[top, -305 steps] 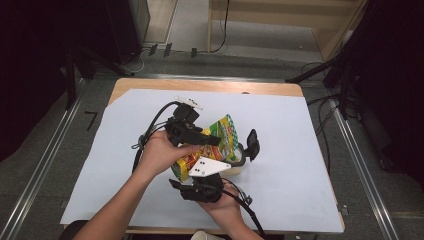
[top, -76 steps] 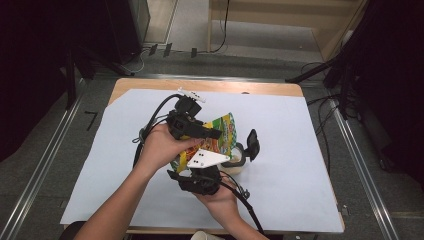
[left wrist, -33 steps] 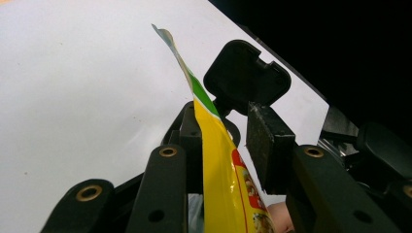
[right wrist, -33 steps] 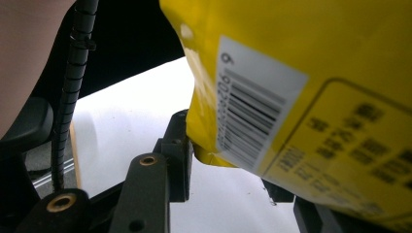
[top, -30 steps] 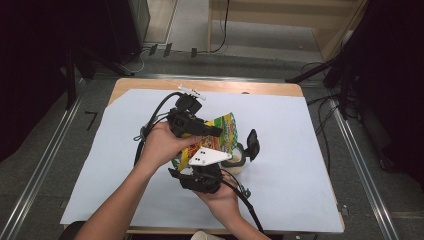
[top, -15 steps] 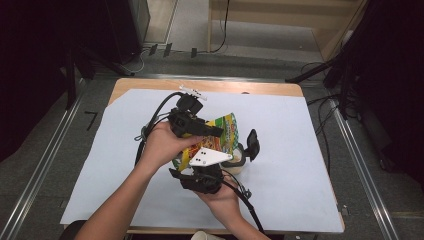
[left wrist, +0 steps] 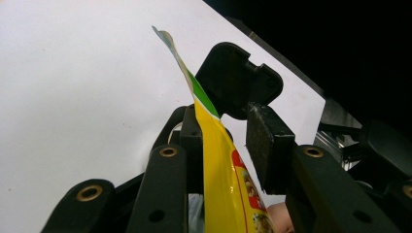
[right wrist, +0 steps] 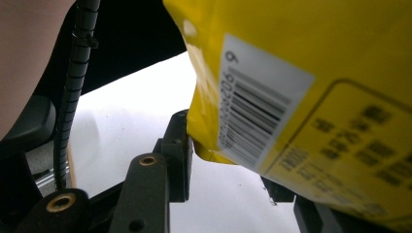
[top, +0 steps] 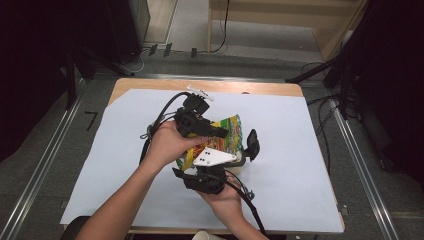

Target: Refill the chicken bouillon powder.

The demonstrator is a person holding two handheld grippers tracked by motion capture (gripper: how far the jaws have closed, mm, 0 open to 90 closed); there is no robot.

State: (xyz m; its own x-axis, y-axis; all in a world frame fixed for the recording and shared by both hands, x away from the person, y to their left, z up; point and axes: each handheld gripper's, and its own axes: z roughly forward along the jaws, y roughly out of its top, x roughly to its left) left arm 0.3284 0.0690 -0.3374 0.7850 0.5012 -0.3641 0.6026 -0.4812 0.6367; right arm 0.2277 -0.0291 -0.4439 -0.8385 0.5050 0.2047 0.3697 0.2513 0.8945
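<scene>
A yellow and green snack bag (top: 229,131) stands off the white table sheet between both hands. My left gripper (top: 224,134) reaches over its top. In the left gripper view the bag's thin top edge (left wrist: 214,145) runs up between the jaws of the left gripper (left wrist: 221,141). It lies against the left pad (left wrist: 192,141), while a gap shows before the right pad (left wrist: 265,145). My right gripper (top: 220,156), under its white three-cornered plate, comes from below. In the right gripper view the bag (right wrist: 316,73) sits between the jaws of the right gripper (right wrist: 228,165). Its lower corner presses on the left pad (right wrist: 180,145) and hides the other.
A black handle-like piece (top: 252,145) on a grey rim stands just right of the bag and shows behind it (left wrist: 238,80). White paper (top: 310,170) covers the wooden table (top: 150,85). Cables (top: 161,119) loop at the left hand. Dark equipment and rails flank the table.
</scene>
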